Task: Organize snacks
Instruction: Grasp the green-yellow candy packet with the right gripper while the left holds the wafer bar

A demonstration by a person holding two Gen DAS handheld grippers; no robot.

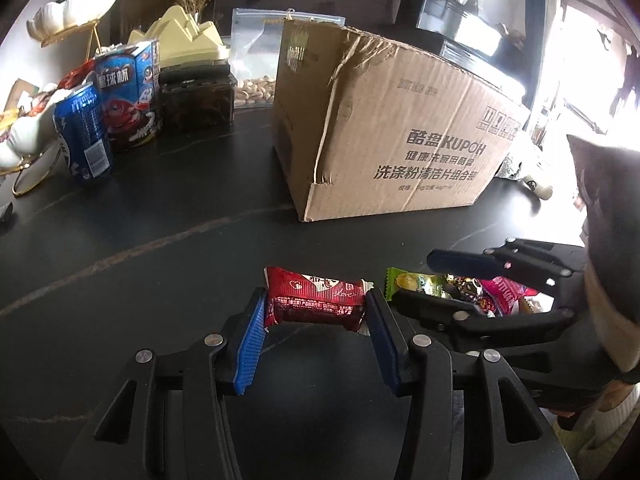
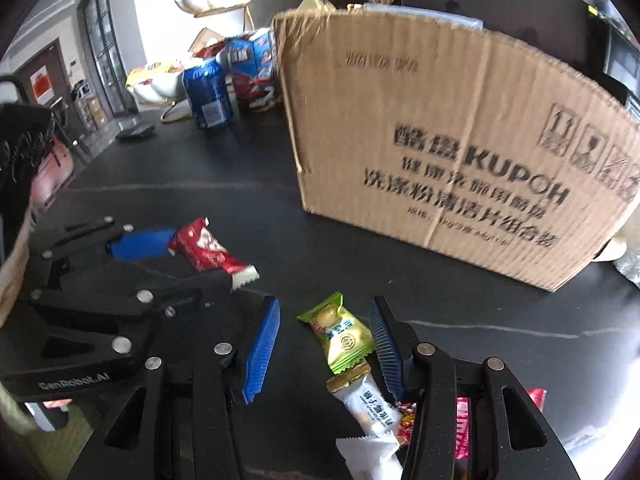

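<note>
Table [image 1: 160,264]: dark, glossy stone, pale veins
Box [image 1: 400,128]: torn cardboard
Left gripper [image 1: 316,312]: clamped on crinkly red wrapper [image 1: 316,300]
Right gripper [image 2: 326,340]: fingers apart — green packet [image 2: 340,332] between

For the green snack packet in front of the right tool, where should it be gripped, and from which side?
Grip the green snack packet across its puffy middle, coming from above. It lies flat on the dark table, its crimped ends are thin, and the right tool already straddles it, open.
</note>
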